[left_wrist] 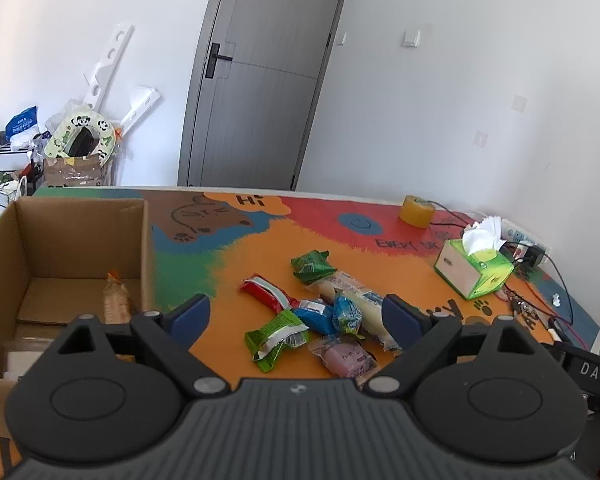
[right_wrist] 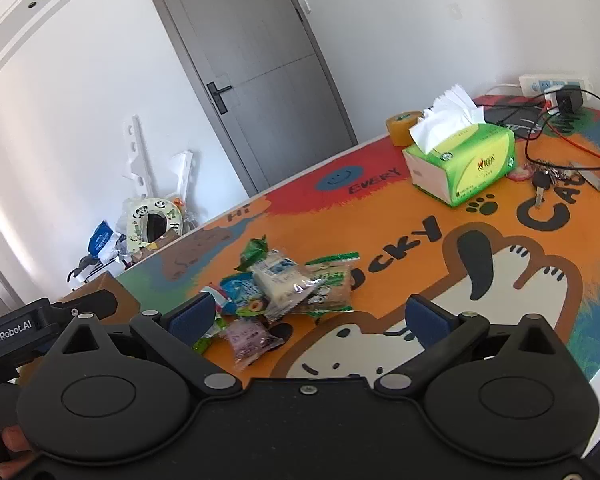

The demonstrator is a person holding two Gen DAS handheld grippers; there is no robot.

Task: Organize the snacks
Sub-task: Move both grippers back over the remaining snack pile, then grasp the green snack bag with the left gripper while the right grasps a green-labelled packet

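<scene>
The left gripper (left_wrist: 296,316) hangs above the table mat (left_wrist: 260,256) with its blue-padded fingers (left_wrist: 190,314) spread wide and nothing between them; it touches no packet. Framed in that gap lies the heap of snacks (left_wrist: 320,312), loose on the orange part of the mat: a red packet (left_wrist: 266,294), a green packet (left_wrist: 312,266) farther back, another torn green one (left_wrist: 276,338) nearest the gripper, blue wrappers (left_wrist: 342,314), a pink packet (left_wrist: 346,358) and a long pale packet (left_wrist: 356,300) lying across them. To the left stands the open cardboard box (left_wrist: 80,236), with one clear-wrapped snack (left_wrist: 116,300) already inside against its right wall. The right gripper (right_wrist: 314,316) is likewise opened wide and empty, held over the mat's cartoon dog, with the same heap (right_wrist: 284,284) just beyond its left finger (right_wrist: 192,312). A green tissue box (right_wrist: 464,164) and a roll of tape (right_wrist: 404,126) sit well apart from the snacks, toward the wall.
</scene>
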